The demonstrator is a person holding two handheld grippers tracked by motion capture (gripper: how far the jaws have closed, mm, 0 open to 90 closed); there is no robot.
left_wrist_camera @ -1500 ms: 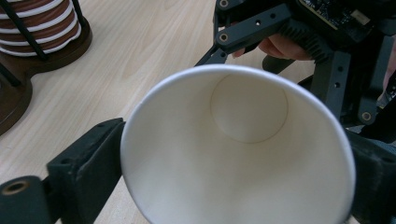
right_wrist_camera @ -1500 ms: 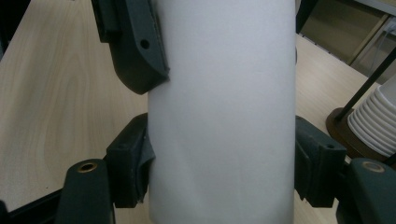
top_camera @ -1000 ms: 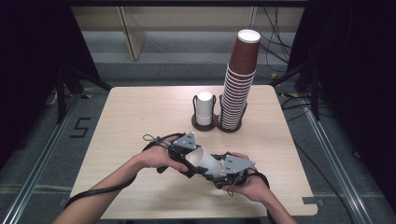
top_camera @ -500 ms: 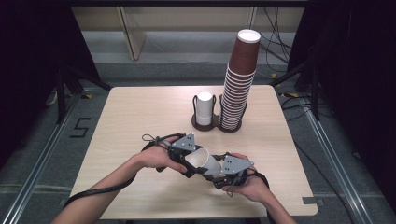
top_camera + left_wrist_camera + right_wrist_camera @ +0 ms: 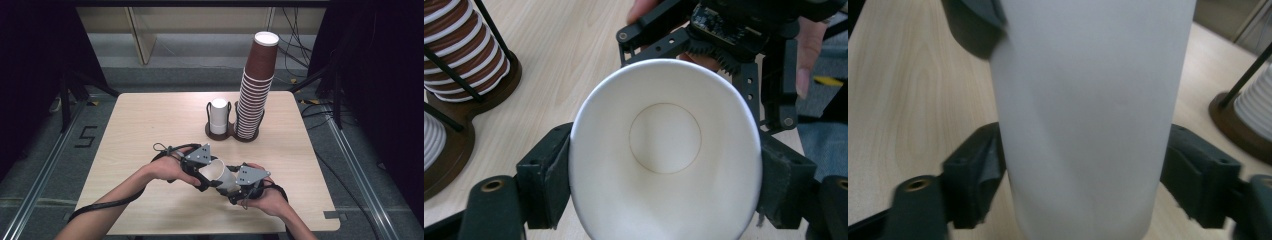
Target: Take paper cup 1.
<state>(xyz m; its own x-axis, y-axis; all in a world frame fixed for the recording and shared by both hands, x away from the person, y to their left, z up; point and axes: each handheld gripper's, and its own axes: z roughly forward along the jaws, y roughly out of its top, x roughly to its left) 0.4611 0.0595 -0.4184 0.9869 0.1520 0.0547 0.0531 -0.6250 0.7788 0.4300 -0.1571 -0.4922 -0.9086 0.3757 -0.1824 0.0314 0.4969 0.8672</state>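
Note:
A white paper cup (image 5: 220, 175) lies on its side in the air between my two grippers, low over the table's front edge. My left gripper (image 5: 206, 174) has closed in on the cup's mouth. In the left gripper view its pads (image 5: 546, 180) press the rim of the cup (image 5: 664, 135) into an oval. My right gripper (image 5: 231, 188) is at the base end. Its jaws have just been opening, and in the right gripper view the cup (image 5: 1088, 100) stands between the pads (image 5: 975, 180), which flank it without squeezing it.
At the table's back right a dark two-ring holder (image 5: 220, 134) carries a tall stack of brown cups (image 5: 257, 85) and a short white stack (image 5: 218, 116). Bare wood of the table (image 5: 150, 125) spreads to the left. Cables trail off the front left edge.

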